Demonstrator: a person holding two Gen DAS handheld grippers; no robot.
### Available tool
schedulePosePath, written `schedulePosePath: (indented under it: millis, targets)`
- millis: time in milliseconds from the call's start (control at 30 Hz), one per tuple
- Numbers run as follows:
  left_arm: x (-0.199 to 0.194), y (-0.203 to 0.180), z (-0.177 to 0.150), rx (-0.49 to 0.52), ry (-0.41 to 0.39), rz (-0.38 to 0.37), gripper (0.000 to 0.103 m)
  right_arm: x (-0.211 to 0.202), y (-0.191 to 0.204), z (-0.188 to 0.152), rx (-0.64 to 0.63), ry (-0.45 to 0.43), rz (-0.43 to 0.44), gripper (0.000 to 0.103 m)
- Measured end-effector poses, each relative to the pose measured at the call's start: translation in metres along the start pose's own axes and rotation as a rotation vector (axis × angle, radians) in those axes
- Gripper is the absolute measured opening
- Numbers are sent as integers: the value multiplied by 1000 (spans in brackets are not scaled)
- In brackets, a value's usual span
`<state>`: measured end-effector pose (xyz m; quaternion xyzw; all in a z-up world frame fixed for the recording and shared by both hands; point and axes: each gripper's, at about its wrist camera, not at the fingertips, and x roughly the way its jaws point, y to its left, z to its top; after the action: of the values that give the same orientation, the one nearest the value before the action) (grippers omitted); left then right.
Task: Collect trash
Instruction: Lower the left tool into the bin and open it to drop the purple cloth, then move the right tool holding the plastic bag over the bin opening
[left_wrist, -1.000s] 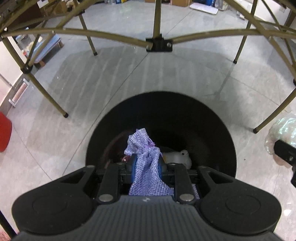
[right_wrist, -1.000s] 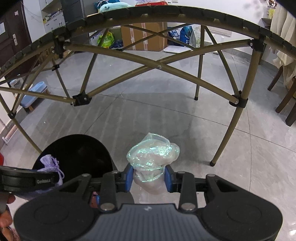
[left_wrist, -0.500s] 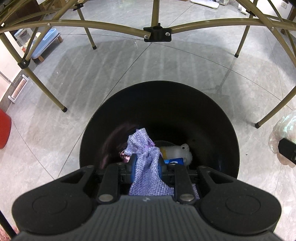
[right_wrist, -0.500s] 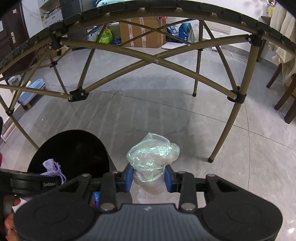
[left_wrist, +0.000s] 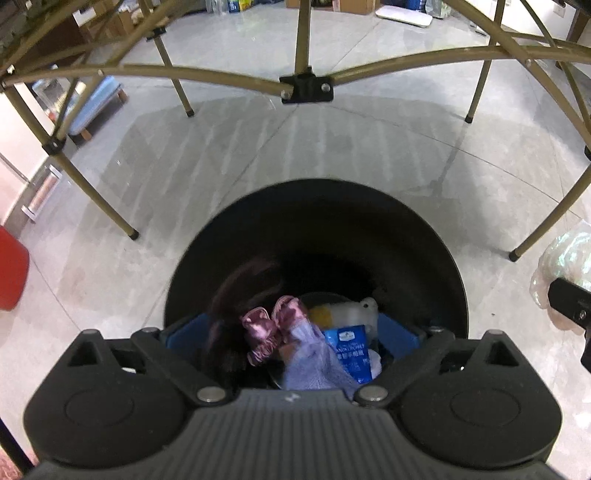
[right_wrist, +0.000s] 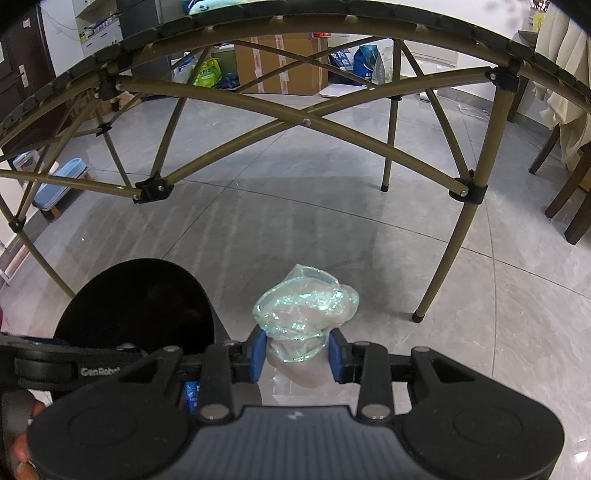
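Two grippers are in view above a grey tiled floor (right_wrist: 258, 236) with a glossy finish. Your left gripper (left_wrist: 291, 332) hangs over the black bin (left_wrist: 317, 221), its blue pads spread wide with nothing between them. The purple cloth (left_wrist: 314, 365) lies loose inside the bin, below the gap, beside a pink satin piece (left_wrist: 266, 328), a blue packet (left_wrist: 351, 350) and a white crumpled item (left_wrist: 351, 314). Your right gripper (right_wrist: 297, 356) sits just beside the bin on its right, fingers closed on the crumpled clear plastic bag (right_wrist: 306, 310), which bulges above the pads. That bag is held off the floor, outside the bin rim. Beyond the bin stands a folding table frame (right_wrist: 303, 118) of olive tubes with black joints, its feet on the tiles. Behind the frame, cardboard boxes (right_wrist: 280, 62) and bags line the far wall. A blue tray (right_wrist: 62, 177) rests left of the bin. Dark wooden chair legs (right_wrist: 569, 192) stand well to the right of it.
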<state>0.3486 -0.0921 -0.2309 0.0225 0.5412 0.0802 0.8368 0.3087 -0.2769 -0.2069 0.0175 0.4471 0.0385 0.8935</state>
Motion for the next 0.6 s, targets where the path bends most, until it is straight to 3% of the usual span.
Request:
schedulePosePath:
  millis: [600]
  targets:
    - [-1, 7, 0, -13, 3, 0, 102, 0, -3, -1, -1, 6, 2, 33]
